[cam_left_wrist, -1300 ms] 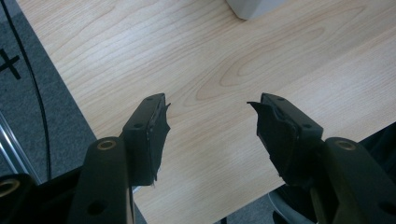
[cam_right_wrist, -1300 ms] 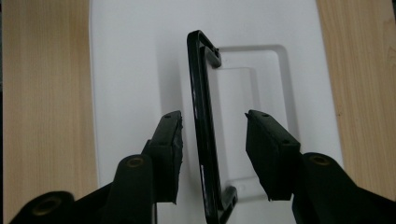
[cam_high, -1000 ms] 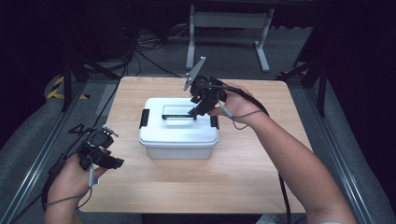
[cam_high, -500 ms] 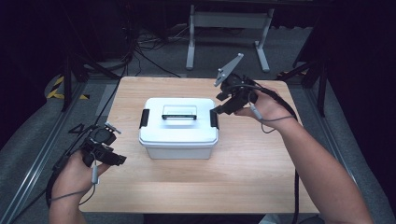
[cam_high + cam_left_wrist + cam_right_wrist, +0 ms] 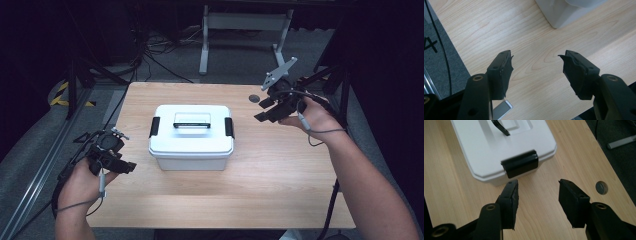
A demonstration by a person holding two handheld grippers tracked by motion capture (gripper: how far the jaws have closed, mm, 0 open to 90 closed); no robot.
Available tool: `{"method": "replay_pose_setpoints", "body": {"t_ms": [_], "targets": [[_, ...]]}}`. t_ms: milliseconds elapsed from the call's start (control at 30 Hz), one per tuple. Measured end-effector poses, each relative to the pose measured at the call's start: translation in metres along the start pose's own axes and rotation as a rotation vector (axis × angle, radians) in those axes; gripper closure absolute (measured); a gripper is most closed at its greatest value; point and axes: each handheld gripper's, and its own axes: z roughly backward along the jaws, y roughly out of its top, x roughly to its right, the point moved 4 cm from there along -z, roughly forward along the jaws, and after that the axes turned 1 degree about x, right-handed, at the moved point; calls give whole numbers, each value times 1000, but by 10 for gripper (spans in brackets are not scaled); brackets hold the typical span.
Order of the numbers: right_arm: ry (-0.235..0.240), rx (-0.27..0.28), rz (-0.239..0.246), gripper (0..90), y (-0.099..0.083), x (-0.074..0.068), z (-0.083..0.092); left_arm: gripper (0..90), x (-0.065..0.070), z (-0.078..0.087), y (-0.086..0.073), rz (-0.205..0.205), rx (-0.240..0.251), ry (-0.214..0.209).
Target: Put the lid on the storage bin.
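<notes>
Covering most of the scene, a wooden table (image 5: 280, 170) is seen from above, and a white storage box (image 5: 191, 136) is set near its middle, lid shut, with a black latch (image 5: 520, 166) on each end and a black handle (image 5: 192, 121) lying flat on top. Right of the box and a little beyond it, the right gripper (image 5: 265, 111) is held above the table with its jaws spread apart and nothing between them, pointed at the box's near latch. Left of the box, toward its front corner, the left gripper (image 5: 126, 167) is held low, jaws likewise apart and empty. Beyond the right gripper a small round cable hole (image 5: 255, 99) is set in the table.
</notes>
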Motion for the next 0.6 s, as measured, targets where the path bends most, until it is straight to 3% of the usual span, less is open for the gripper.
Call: {"method": "replay_pose_setpoints", "body": {"t_ms": [133, 300, 467, 500, 600], "targets": [[-18, -28, -59, 523, -17, 6, 6, 413, -3, 0, -4, 13, 0, -20], [-35, -12, -94, 519, -34, 12, 14, 430, -6, -3, -7, 27, -25, -32], [-56, -7, -84, 502, -47, 14, 20, 424, -8, -1, -9, 31, -24, -18], [-64, -14, -81, 500, -54, 15, 23, 422, -9, 0, -8, 30, -12, 6], [-72, -6, -93, 495, -64, 16, 27, 424, -9, 2, -7, 28, 5, 13]]}}
